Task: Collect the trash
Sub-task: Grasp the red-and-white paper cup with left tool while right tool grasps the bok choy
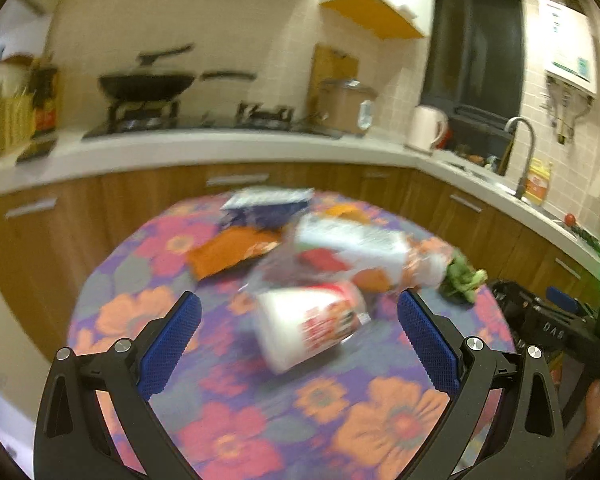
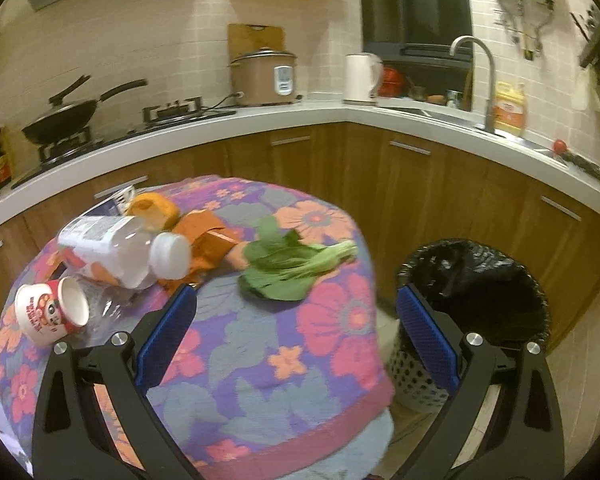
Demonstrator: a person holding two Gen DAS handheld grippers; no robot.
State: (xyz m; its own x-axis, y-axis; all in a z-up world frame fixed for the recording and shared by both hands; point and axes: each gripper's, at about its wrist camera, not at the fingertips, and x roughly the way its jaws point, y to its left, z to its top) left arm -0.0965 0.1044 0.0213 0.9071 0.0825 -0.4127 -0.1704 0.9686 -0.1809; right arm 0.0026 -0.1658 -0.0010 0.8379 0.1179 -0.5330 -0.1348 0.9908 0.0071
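Observation:
Trash lies on a round table with a flowered cloth (image 2: 260,360). A white and red paper cup (image 1: 312,326) lies on its side between my left gripper's (image 1: 299,340) open fingers, a little ahead of them; it also shows in the right wrist view (image 2: 50,312). Behind it lies a clear plastic bottle (image 2: 116,250) with a white cap, orange wrappers (image 1: 228,252), a blue and white packet (image 1: 266,206) and a green leafy vegetable (image 2: 292,266). My right gripper (image 2: 296,340) is open and empty above the table's right part. The left view is blurred.
A black-lined trash bin (image 2: 472,300) stands on the floor right of the table. Wooden cabinets and a white counter (image 2: 300,114) run behind, with a wok, stove, rice cooker, kettle and sink. The right gripper's body (image 1: 556,328) shows at the left view's right edge.

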